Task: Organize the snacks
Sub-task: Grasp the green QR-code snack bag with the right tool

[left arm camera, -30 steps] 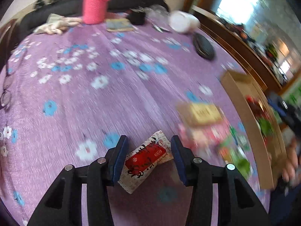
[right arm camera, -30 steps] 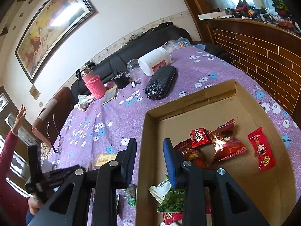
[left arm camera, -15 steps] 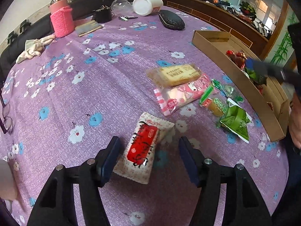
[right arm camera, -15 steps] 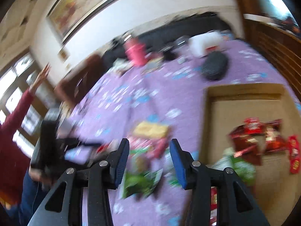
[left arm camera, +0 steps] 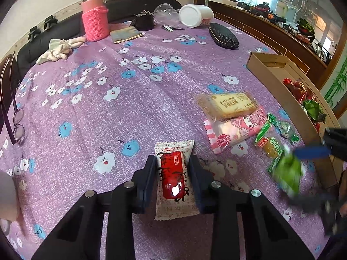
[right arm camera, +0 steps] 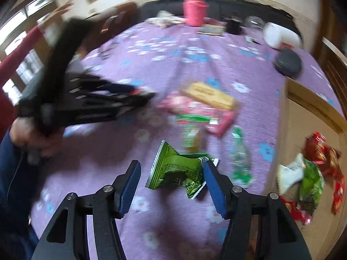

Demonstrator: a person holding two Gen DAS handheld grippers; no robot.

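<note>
A white snack packet with a red label (left arm camera: 173,173) lies on the purple flowered cloth between the jaws of my left gripper (left arm camera: 172,162), which press its sides. A crumpled green packet (right arm camera: 175,173) lies between the wide-open jaws of my right gripper (right arm camera: 171,173), near the right finger. A yellow biscuit pack (left arm camera: 227,105), a pink pack (left arm camera: 236,130) and small green sweets (left arm camera: 271,138) lie beside a cardboard box (left arm camera: 266,73) that holds red and green snacks (right arm camera: 316,169).
A pink-sleeved flask (left arm camera: 95,17), white jar (left arm camera: 195,15), dark case (left arm camera: 223,35), notebook (left arm camera: 125,34), cloth (left arm camera: 58,49) and black cup (left arm camera: 144,21) stand at the far side. Glasses (left arm camera: 15,117) lie at the left edge.
My left gripper has closed in on the red-label packet. My right gripper has swung left from over the box and opened wide around the green packet.
</note>
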